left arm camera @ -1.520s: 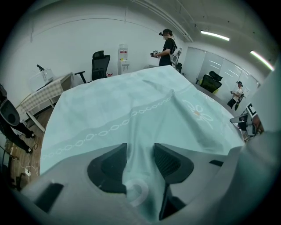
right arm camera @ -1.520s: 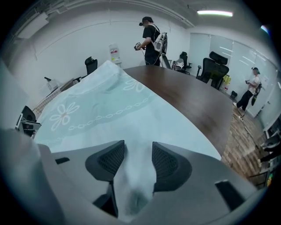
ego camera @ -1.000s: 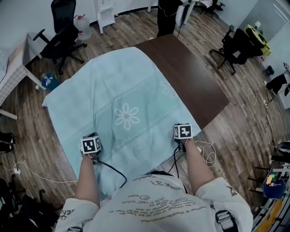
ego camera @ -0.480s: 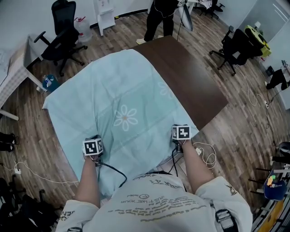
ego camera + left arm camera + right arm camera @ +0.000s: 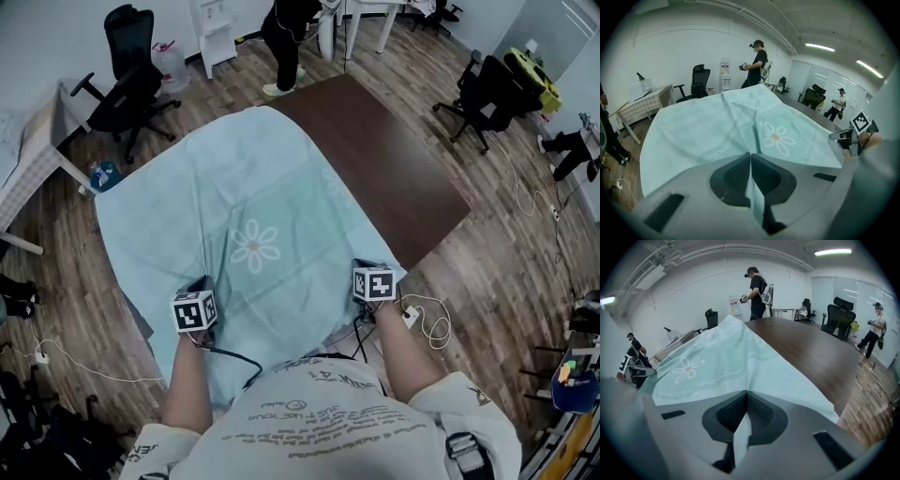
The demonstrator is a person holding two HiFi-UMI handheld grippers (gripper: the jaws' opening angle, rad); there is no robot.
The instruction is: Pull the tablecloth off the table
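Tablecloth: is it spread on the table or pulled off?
Spread, not off: the tablecloth covers the near part of the table; the far part is bare.

The head view looks steeply down from above on the bench [image 5: 403, 169], left tool [image 5: 199, 289] and right tool [image 5: 372, 267]. Each tool's camera sits close behind its jaws, looking low across the tablecloth [image 5: 693, 126]. All three show its flower print [image 5: 256, 246].

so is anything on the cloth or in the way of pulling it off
Nothing visible does. The left tool and right tool are each shut on the near edge of the tablecloth, and nothing lies on it.
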